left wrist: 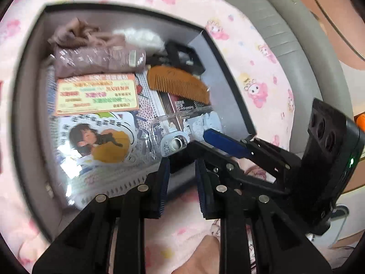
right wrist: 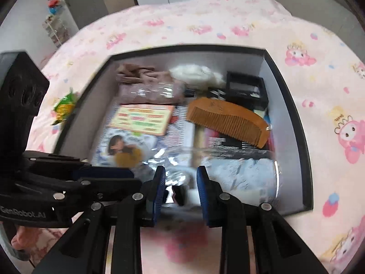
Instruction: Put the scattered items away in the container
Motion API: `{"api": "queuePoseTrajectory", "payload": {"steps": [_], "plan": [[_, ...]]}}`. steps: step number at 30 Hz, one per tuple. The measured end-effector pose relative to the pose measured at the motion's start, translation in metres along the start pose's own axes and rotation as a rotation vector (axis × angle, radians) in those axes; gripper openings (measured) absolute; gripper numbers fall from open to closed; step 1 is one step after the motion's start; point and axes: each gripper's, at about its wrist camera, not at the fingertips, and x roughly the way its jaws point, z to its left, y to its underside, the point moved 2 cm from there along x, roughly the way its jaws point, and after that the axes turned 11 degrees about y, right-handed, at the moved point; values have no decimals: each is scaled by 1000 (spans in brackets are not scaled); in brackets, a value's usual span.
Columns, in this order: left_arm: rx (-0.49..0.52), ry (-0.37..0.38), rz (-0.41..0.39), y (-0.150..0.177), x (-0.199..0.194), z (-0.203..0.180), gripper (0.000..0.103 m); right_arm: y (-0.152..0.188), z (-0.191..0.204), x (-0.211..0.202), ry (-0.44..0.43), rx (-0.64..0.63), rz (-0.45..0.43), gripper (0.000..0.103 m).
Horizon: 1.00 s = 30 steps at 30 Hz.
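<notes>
Pink cartoon-print bedding lay under the dark box, which already held the wooden comb, a clear plastic case, cards and a wrapped bundle. One green-and-yellow snack packet sat outside on the bed, at about nine o'clock from the box in my right wrist view, just beside its wall.

My right claw stood part open over the box's near edge, and I could see nothing gripped between its blue pads. My left claw was likewise part open and empty.

My worry was the near wall: with both claws crowded together at six o'clock, a careless swing toward the packet could clip the rim and shove the box across the soft bedding, or knock claw against claw. The packet, slick and thin, might also slip from a shallow pinch.
</notes>
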Motion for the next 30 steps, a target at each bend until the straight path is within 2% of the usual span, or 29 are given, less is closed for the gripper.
{"api": "queuePoseTrajectory", "payload": {"steps": [3, 8, 12, 23, 25, 28, 30], "plan": [[46, -66, -30, 8, -20, -19, 21, 1, 14, -20, -30, 5, -28, 26], [118, -125, -95, 20, -58, -48, 25, 3, 32, -55, -74, 11, -97, 26], [136, -163, -159, 38, -82, -58, 26, 8, 48, -78, -108, -10, -131, 26], [67, -234, -278, 74, -157, -28, 26, 4, 132, -99, -188, -164, -172, 26], [27, -233, -320, 79, -173, -15, 27, -1, 148, -97, -214, -182, -171, 26], [-131, -205, -440, 84, -200, 21, 35, -17, 169, -85, -310, -159, -136, 26], [-214, -236, -477, 82, -212, 51, 36, -27, 180, -73, -318, -141, -106, 26]]}}
